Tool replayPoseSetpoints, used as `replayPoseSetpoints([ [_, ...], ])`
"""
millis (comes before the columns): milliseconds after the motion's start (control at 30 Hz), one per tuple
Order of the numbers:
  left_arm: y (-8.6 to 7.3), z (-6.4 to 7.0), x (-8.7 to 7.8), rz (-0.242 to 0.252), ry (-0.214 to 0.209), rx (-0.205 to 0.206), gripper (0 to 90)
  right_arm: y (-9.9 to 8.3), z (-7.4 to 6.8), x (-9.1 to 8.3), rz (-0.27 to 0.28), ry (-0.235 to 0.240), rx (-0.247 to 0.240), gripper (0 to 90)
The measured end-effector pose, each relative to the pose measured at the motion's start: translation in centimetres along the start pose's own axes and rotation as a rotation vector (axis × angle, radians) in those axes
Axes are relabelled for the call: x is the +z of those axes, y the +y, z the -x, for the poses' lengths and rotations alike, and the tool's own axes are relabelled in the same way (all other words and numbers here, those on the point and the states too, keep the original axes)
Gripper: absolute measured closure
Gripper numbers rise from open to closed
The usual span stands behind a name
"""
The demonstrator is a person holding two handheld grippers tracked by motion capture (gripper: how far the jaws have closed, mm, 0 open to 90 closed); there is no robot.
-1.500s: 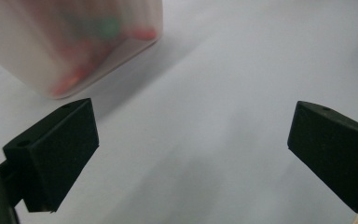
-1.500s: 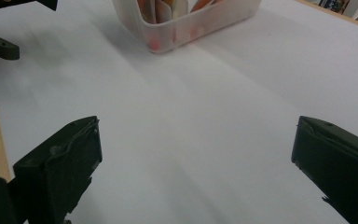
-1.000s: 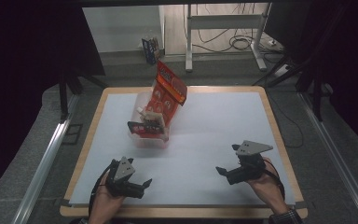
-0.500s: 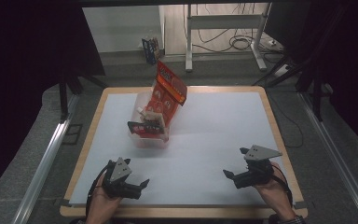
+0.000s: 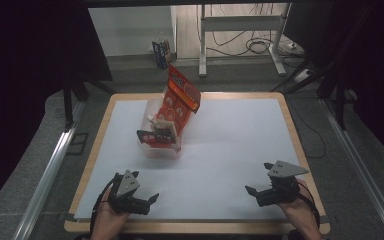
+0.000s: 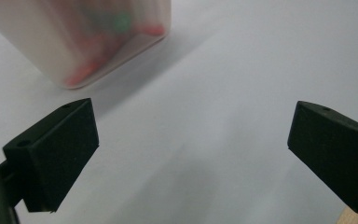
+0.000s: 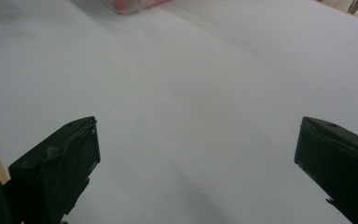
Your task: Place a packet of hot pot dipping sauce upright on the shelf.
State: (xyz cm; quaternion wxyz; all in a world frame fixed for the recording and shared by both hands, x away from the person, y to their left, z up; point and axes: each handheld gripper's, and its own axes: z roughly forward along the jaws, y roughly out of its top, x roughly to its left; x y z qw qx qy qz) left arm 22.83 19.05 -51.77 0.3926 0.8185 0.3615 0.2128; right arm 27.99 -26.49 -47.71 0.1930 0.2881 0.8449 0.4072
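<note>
The clear plastic container (image 5: pixel 159 131), stuffed with red snack packets (image 5: pixel 180 97), stands on the bench (image 5: pixel 240 150) just ahead of the left gripper (image 5: pixel 142 197), well left of the right gripper (image 5: pixel 258 181); both gape wide, empty.

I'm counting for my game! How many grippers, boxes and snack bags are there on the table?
Grippers: 2, left gripper and right gripper
Clear plastic box: 1
Red snack bags: cannot tell, they overlap in the box
Total: 3, plus the bags
</note>
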Motion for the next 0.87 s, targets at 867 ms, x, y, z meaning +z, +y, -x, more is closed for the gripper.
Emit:
replayPoseSetpoints([
  [867, -0.4, 0.3, 0.1, -0.024, 0.0, 0.028, 1.7, -2.8, 0.4, -0.5, -0.057, 0.003, 0.069, 0.0],
])
